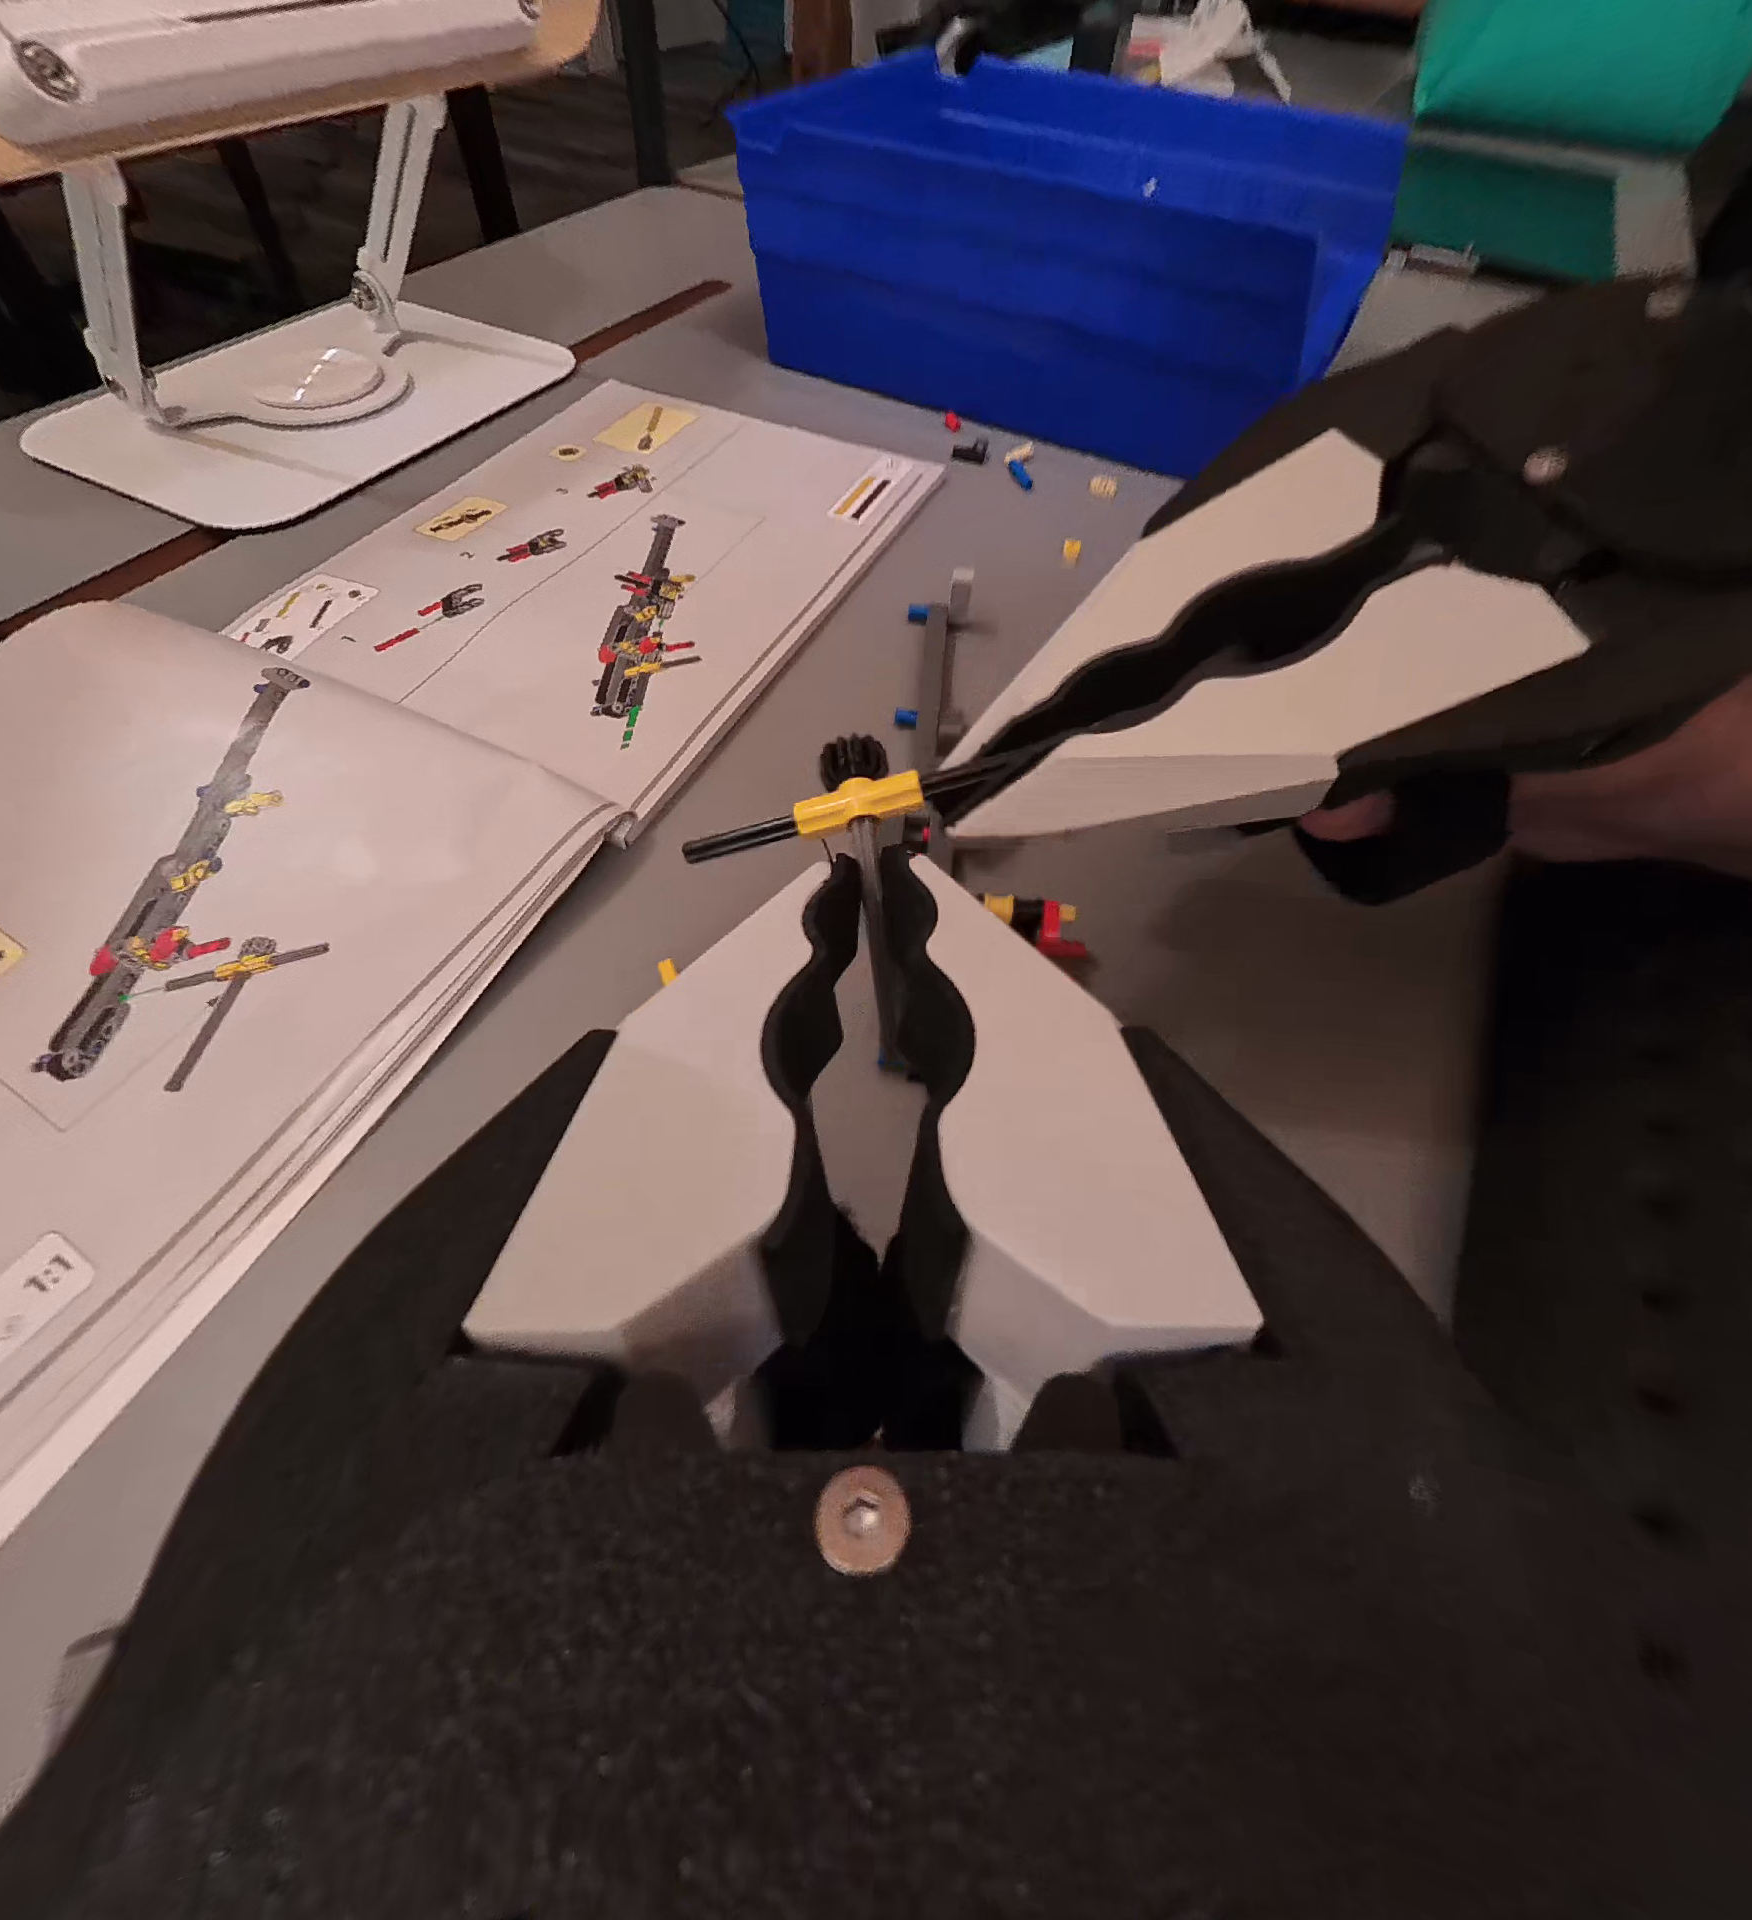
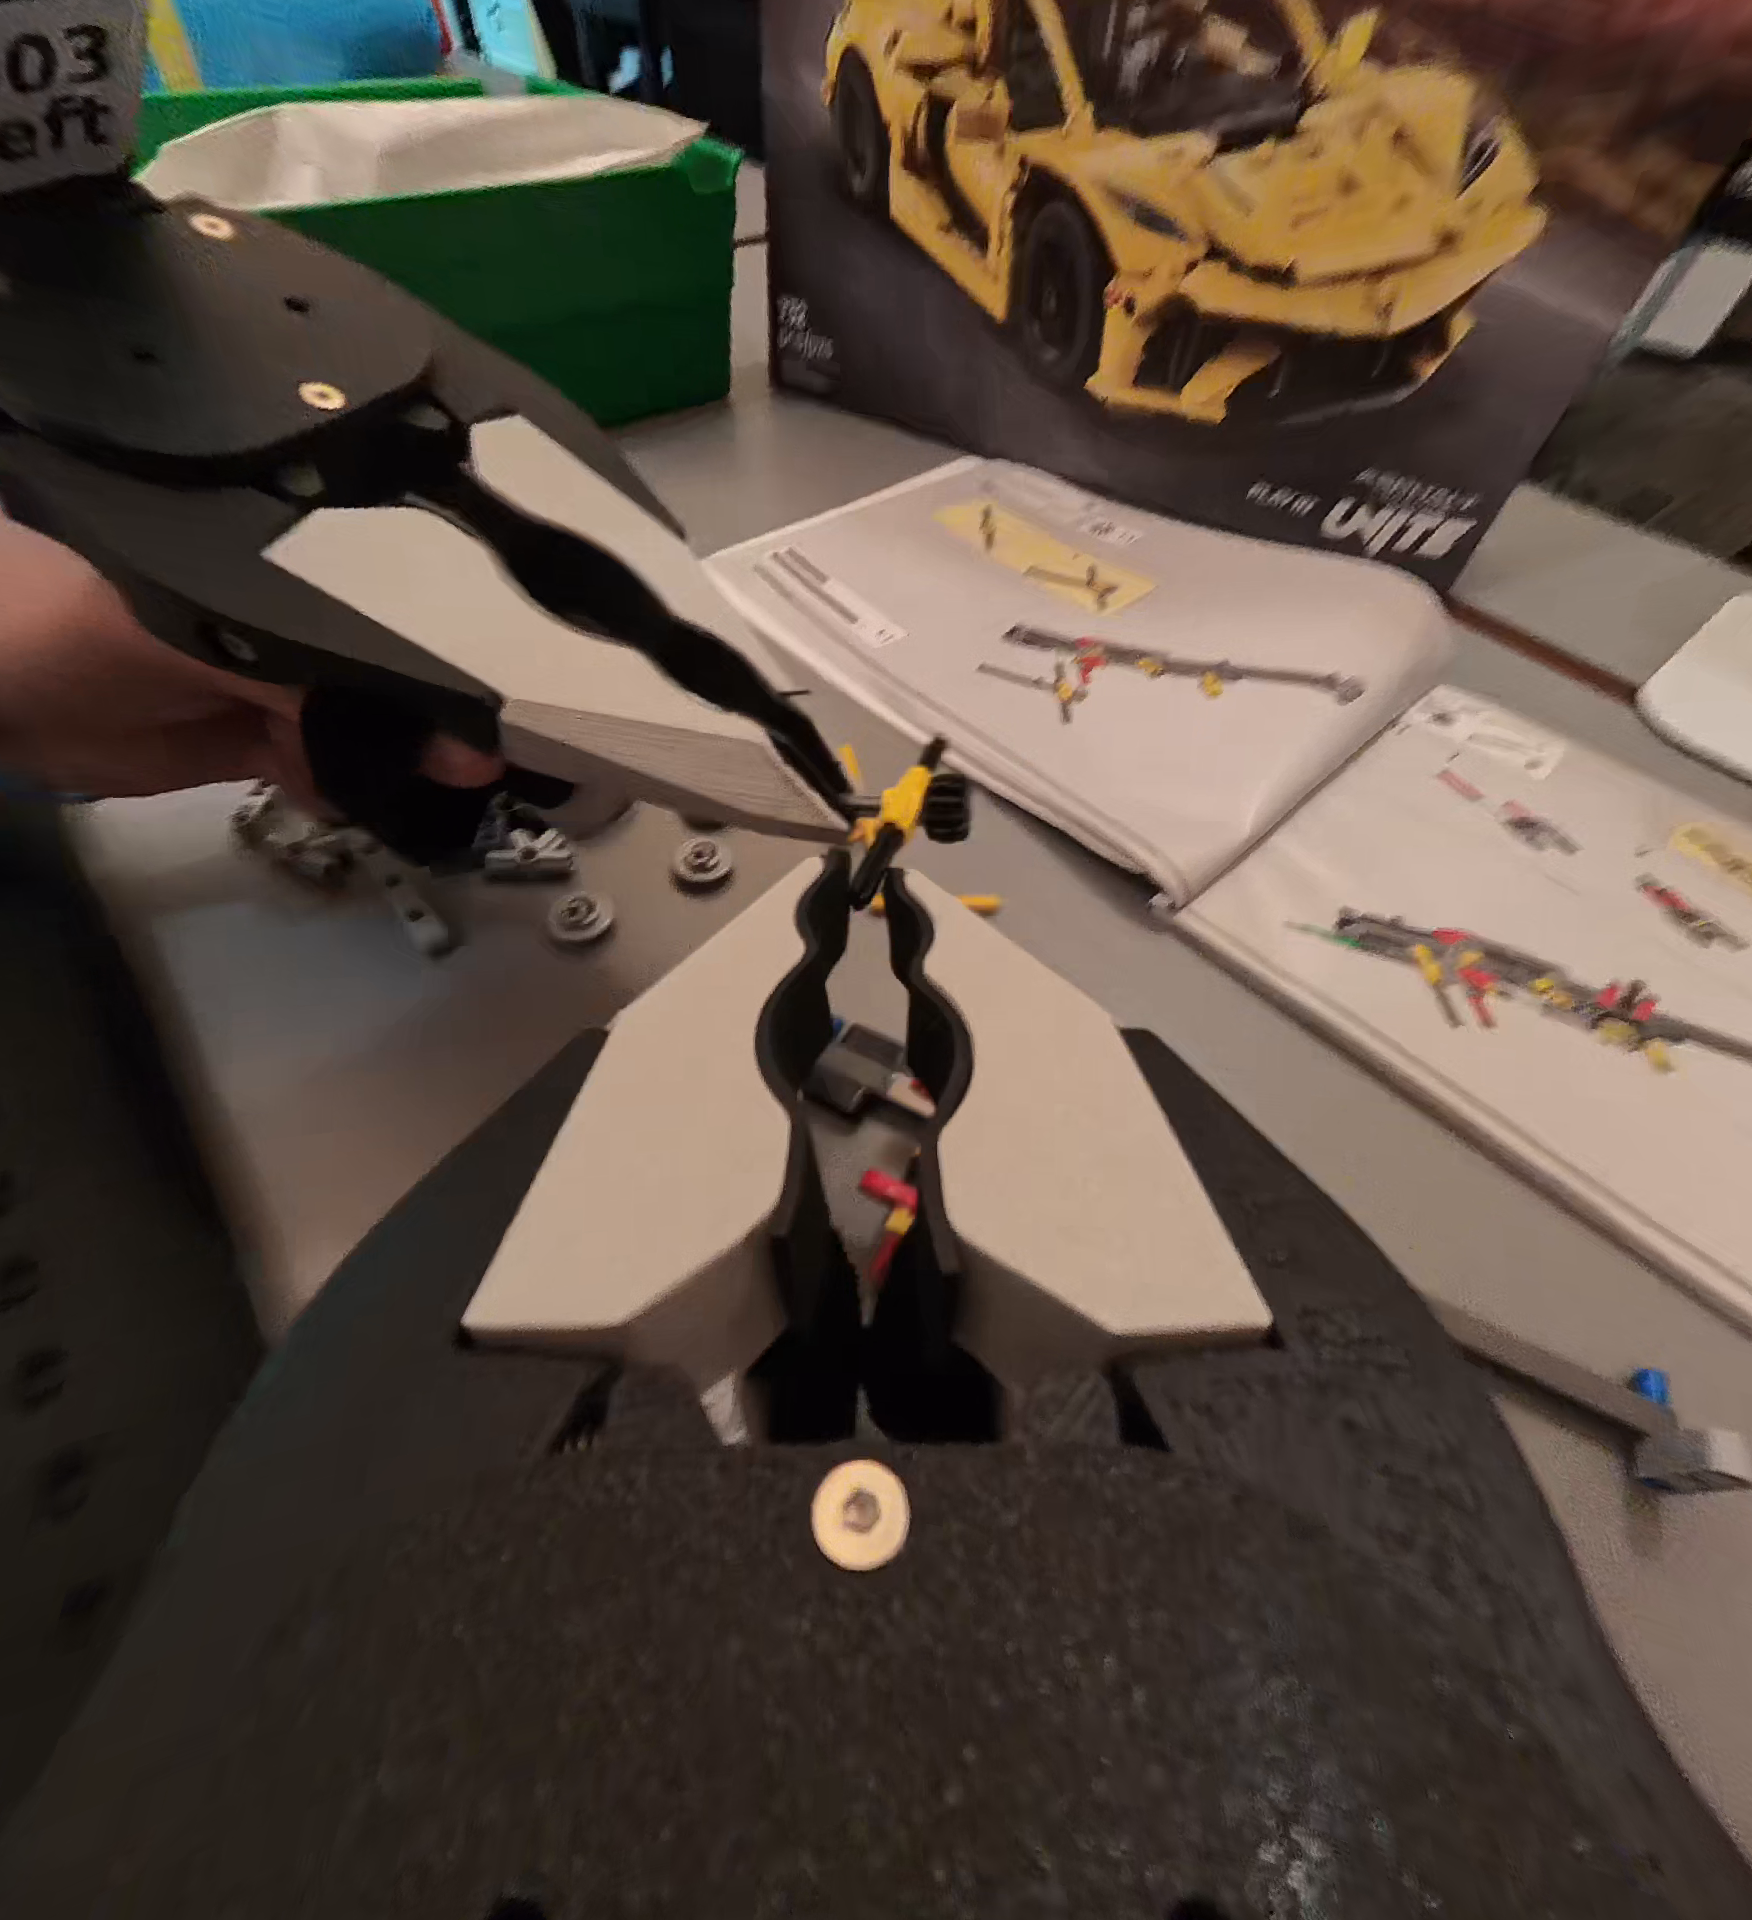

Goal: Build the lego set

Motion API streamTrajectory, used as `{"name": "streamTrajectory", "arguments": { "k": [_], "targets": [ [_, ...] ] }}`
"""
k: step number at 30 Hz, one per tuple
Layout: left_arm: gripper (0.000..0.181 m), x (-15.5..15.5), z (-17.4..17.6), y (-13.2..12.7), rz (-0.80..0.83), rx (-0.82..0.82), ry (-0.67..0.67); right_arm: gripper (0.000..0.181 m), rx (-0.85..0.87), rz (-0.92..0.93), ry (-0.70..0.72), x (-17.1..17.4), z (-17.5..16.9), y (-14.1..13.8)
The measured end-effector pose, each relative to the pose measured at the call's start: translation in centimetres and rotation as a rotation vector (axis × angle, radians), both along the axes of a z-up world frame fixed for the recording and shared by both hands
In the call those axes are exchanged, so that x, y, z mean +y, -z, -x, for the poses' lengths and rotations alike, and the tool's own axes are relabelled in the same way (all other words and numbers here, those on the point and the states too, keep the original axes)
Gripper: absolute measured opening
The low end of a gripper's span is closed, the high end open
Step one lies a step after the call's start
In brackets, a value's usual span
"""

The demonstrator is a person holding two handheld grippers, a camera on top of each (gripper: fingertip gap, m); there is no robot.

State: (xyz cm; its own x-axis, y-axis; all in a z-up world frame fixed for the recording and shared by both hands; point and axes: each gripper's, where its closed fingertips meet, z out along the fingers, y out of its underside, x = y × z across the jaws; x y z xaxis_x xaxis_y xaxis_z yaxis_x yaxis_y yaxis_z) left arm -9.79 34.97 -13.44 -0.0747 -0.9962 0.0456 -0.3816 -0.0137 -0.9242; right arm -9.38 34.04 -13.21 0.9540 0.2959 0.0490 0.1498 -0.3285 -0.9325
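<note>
A small assembly hangs between both grippers above the grey table: a yellow connector [image 1: 856,805] joins a grey axle [image 1: 877,935] and a black axle [image 1: 747,836], with a black gear [image 1: 851,758] behind it. My left gripper [image 1: 867,868] is shut on the grey axle. My right gripper [image 1: 960,790] comes in from the right and is shut on the black axle's end. In the right wrist view, my right gripper [image 2: 864,878] grips the black axle below the yellow connector [image 2: 898,805] and gear [image 2: 950,805]. The left gripper [image 2: 836,805] meets it from the left.
The open instruction booklet [image 1: 332,831] [image 2: 1163,665] lies beside the work spot. A blue bin [image 1: 1038,260], a green bin [image 2: 539,260] and the set's box [image 2: 1163,260] stand behind. A grey beam with blue pins [image 1: 939,665], red and yellow parts [image 1: 1043,920] and grey round pieces [image 2: 581,920] lie loose. Left and right tips are no more than a few centimetres apart.
</note>
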Motion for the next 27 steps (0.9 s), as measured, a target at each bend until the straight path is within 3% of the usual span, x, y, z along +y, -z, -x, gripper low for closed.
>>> {"name": "streamTrajectory", "arguments": {
  "k": [3, 6, 10, 13, 17, 23, 27],
  "targets": [
    [0.002, -0.4, 0.3, 1.3, -0.079, 0.063, 0.037, 0.018, 0.072, 0.025, -0.045, -2.0, 0.3, -0.9],
    [0.002, -2.2, 0.9, 2.4, -0.118, 0.11, 0.138, 0.018, 0.069, 0.024, -0.047, -4.4, -1.4, -1.0],
    [0.002, -4.4, 1.5, 3.9, -0.201, 0.16, 0.234, 0.018, 0.093, 0.016, -0.002, -5.7, -4.6, 1.1],
    [0.002, -5.9, 1.4, 4.6, -0.248, 0.18, 0.27, 0.015, 0.111, -0.034, -0.013, -5.7, -4.6, 0.2],
    [0.003, -6.6, 1.3, 5.9, -0.297, 0.228, 0.271, 0.013, 0.005, -0.004, -0.024, -5.6, -4.1, 1.4],
    [0.002, -6.4, 0.7, 5.7, -0.287, 0.219, 0.246, 0.013, -0.142, 0.056, -0.053, -5.4, -3.2, 3.4],
    [0.002, -6.2, 0.6, 6.2, -0.306, 0.245, 0.238, 0.011, -0.143, 0.081, -0.04, -5.3, -3.5, 4.0]
  ]
}}
